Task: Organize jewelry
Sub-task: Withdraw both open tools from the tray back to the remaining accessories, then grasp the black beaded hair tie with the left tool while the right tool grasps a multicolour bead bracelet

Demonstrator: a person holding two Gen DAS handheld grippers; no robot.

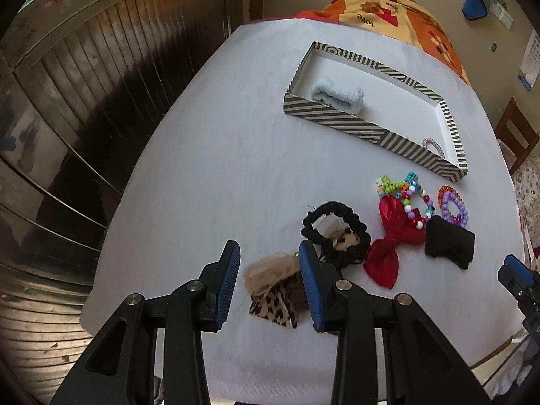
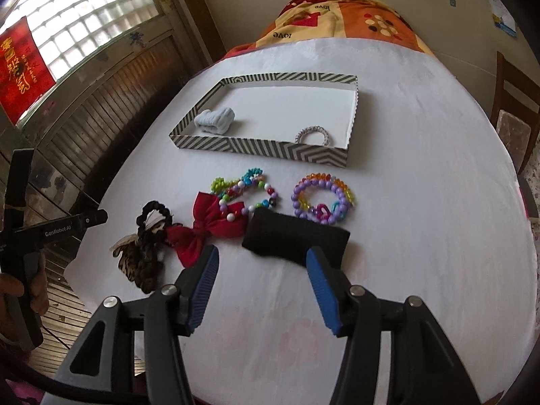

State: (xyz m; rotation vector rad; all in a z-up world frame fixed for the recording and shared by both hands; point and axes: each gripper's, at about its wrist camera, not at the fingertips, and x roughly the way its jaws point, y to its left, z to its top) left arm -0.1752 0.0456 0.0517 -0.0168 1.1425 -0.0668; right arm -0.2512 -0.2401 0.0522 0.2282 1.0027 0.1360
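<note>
My left gripper (image 1: 270,256) hangs open over a leopard-print bow with beige mesh (image 1: 270,287), which lies on the white table without touching the pads. To its right lie a black scrunchie (image 1: 334,233), a red bow (image 1: 391,239), bead bracelets (image 1: 415,199) and a black folded band (image 1: 450,244). My right gripper (image 2: 263,253) is open and empty, just short of the black band (image 2: 297,236). Behind the band sits a purple bead bracelet (image 2: 320,195). The striped tray (image 2: 263,146) holds a pale blue band (image 2: 216,121) and a clear coil hair tie (image 2: 312,135).
The table's left edge drops off beside a metal shutter door (image 1: 84,101). An orange blanket (image 2: 337,17) lies beyond the far end of the table. A wooden chair (image 2: 513,128) stands at the right. A hand holds the left gripper's handle (image 2: 20,290).
</note>
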